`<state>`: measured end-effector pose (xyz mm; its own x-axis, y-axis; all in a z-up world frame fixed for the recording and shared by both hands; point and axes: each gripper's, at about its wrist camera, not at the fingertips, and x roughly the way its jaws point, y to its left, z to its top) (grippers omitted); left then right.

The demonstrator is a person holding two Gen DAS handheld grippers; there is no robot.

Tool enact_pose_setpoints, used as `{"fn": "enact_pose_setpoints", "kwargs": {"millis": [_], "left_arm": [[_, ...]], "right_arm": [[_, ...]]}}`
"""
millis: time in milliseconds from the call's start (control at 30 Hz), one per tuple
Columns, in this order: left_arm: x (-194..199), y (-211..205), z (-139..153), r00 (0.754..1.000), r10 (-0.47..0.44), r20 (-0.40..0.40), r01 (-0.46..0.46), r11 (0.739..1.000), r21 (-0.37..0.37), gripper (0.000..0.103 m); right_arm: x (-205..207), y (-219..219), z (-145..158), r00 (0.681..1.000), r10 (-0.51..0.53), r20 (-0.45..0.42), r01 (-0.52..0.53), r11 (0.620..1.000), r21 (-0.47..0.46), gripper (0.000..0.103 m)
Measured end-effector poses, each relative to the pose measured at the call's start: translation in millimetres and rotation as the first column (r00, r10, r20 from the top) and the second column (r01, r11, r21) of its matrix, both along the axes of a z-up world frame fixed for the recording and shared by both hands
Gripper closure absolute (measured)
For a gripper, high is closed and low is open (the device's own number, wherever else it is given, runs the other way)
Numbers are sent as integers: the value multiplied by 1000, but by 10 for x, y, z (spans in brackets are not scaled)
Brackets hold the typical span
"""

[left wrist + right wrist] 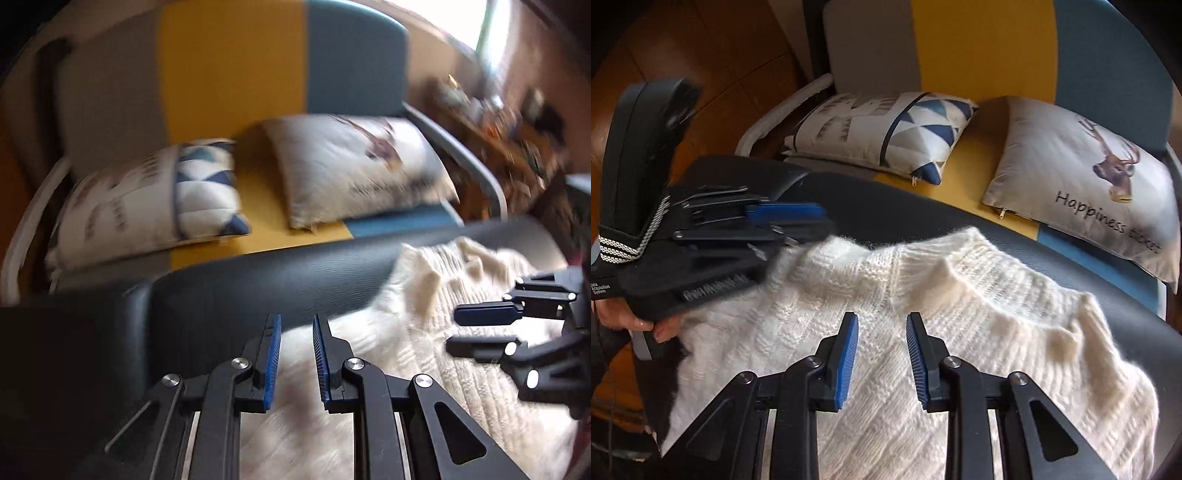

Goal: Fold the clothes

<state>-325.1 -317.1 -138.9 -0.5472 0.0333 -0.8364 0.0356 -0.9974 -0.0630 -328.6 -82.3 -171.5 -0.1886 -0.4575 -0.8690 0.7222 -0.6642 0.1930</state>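
**Sweater ahead of both grippers, collar at the far edge**

The cream knit sweater (pixel 923 314) lies flat on a dark padded bench (pixel 1089 266), collar away. The right gripper (pixel 881 354) hovers centrally, fingers spread, empty. The left gripper (pixel 296 358), fingers likewise spread, sits at the sweater's left edge.

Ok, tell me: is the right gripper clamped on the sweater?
No: the right gripper is open, its jaws apart above the white sweater, nothing between them.
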Motion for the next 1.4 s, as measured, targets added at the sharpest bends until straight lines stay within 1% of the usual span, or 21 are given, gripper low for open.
{"fn": "enact_pose_setpoints", "kwargs": {"millis": [67, 100, 200, 233, 300, 400, 500, 567, 633, 667, 700, 800, 833, 900, 967, 1033, 1133, 1200, 1300, 1333, 1400], "left_arm": [[-161, 113, -103, 998, -54, 44, 55, 998, -25, 85], [-220, 154, -172, 995, -64, 72, 67, 997, -47, 85], [-233, 282, -204, 993, -77, 91, 86, 991, -105, 84], [-196, 288, -191, 995, -54, 79, 64, 990, -126, 84], [-67, 229, -173, 999, 46, 13, -44, 984, -172, 87], [-51, 165, -265, 994, 112, 1, -110, 979, -169, 87], [-150, 198, -228, 989, 143, 23, -136, 972, -192, 87], [-151, 115, -181, 982, 185, 41, -177, 972, -157, 87], [-44, -9, -71, 974, 224, 44, -220, 972, -84, 87], [66, -53, 1, 975, 219, 32, -218, 975, -38, 87], [182, -86, 69, 978, 209, 15, -209, 978, -16, 87], [608, -268, 223, 975, 223, -19, -223, 975, 24, 87], [785, -382, 254, 969, 246, -17, -245, 968, 59, 87], [1147, -620, 310, 955, 296, -11, -292, 948, 128, 87], [1567, -885, 301, 931, 364, 7, -359, 914, 187, 85], [1994, -1145, 272, 903, 428, 30, -422, 874, 239, 85], [2569, -1490, 182, 850, 524, 55, -520, 818, 247, 85], [2931, -1721, 117, 804, 591, 59, -587, 776, 230, 85], [3420, -2067, 28, 721, 690, 61, -687, 700, 196, 85], [3561, -2179, 5, 691, 720, 61, -716, 671, 194, 85], [3843, -2443, -46, 619, 783, 60, -777, 600, 192, 85]], "right_arm": [[-29, 18, -116, 999, -39, -35, 41, 998, 51, 76], [-45, 60, -163, 998, -61, -35, 62, 997, 38, 76], [-24, 190, -209, 992, -122, -39, 121, 992, -35, 78], [-12, 224, -225, 988, -146, -43, 144, 988, -54, 78], [20, 236, -258, 981, -183, -65, 177, 981, -82, 78], [23, 172, -233, 977, -194, -86, 190, 980, -58, 78], [-34, 164, -180, 978, -202, -48, 201, 979, -33, 78], [-6, 221, -100, 977, -211, -14, 210, 977, -38, 76], [114, 275, -4, 982, -187, 1, 187, 980, -70, 76], [172, 296, 19, 985, -171, 17, 172, 981, -86, 76], [241, 300, 16, 988, -149, 41, 152, 983, -100, 76], [491, 228, -64, 991, -125, 43, 127, 991, -49, 76], [578, 204, -81, 991, -122, 49, 123, 992, -39, 76], [805, 147, -56, 992, -90, 84, 97, 993, -72, 76], [1060, 74, -18, 993, -48, 111, 60, 992, -109, 76], [1344, -45, 8, 994, -1, 112, 15, 993, -120, 76], [1684, -279, -38, 994, 46, 102, -37, 995, -92, 76], [1801, -421, -109, 996, 47, 74, -44, 998, -49, 76], [1856, -559, -161, 999, 14, 34, -14, 1000, -17, 76], [1844, -585, -168, 999, -8, 37, 9, 1000, -15, 76], [1824, -645, -176, 999, -39, 29, 40, 999, -4, 75]]}}
